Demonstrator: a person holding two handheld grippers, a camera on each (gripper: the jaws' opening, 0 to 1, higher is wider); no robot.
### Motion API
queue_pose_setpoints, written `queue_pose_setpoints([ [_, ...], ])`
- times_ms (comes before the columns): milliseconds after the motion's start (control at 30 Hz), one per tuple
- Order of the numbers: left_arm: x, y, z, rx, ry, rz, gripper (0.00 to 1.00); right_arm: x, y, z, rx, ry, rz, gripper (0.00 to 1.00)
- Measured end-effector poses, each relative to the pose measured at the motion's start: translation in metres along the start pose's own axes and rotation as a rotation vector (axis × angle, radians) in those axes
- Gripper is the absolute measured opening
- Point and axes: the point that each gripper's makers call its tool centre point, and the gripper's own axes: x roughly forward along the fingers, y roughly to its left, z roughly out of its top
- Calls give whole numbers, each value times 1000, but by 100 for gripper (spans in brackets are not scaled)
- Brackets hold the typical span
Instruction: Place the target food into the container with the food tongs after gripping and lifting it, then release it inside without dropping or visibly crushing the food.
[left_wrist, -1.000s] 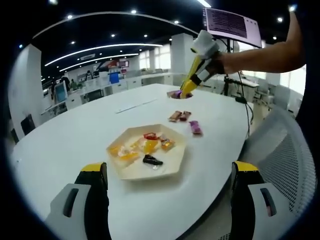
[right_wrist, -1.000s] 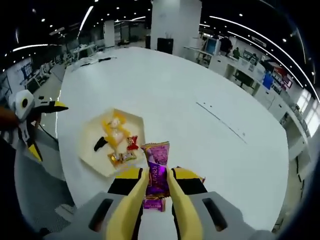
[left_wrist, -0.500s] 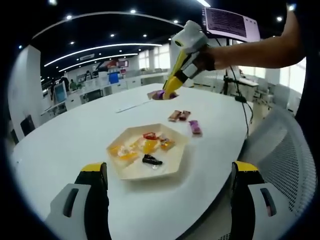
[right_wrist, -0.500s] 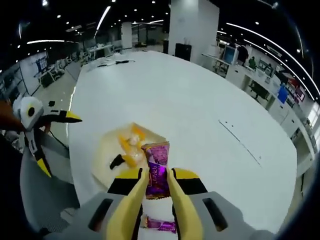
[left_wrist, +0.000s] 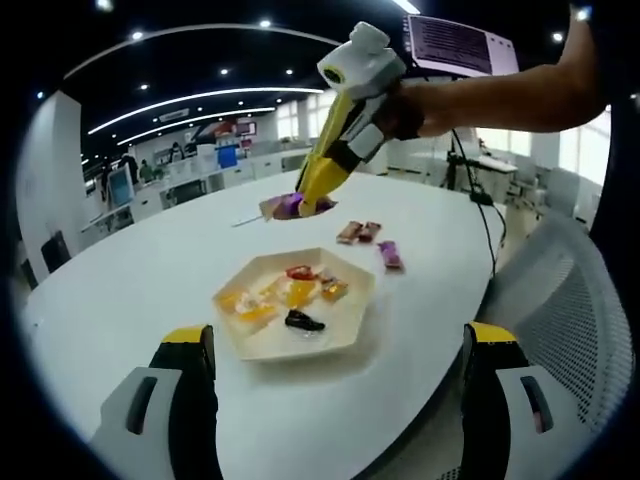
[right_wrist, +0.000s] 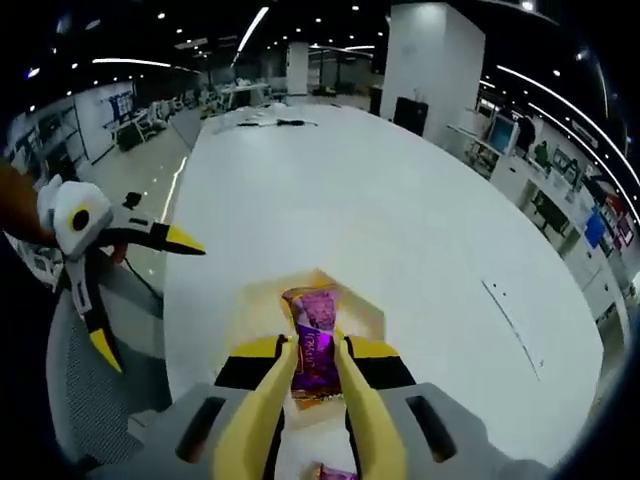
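Carry step, by the look of it: white table (left_wrist: 150, 270) bearing the hexagonal tray (left_wrist: 352, 330), right gripper (left_wrist: 300, 203) hovering at its 12 o'clock, jaws clamped on the purple candy packet (right_wrist: 313, 340). Left gripper (left_wrist: 335, 375) idle at the tray's 6 o'clock, jaws wide apart. Next, likely: lower over the tray, then ease open gently.

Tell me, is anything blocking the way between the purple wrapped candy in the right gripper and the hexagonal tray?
Nothing visible does. The right gripper holds the purple wrapped candy in the air beside the pale hexagonal tray, with open space between them. The tray already holds several wrapped sweets, with bare spots among them.
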Motion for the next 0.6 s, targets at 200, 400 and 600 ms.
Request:
queue_pose_setpoints([
  [200,0,0,0,1,-1,3,99,8,10,3,-24,6,22,22],
  [400,0,1,0,1,0,5,99,7,11,4,-30,4,26,22],
  [600,1,0,0,4,2,2,99,7,12,5,-29,1,30,23],
])
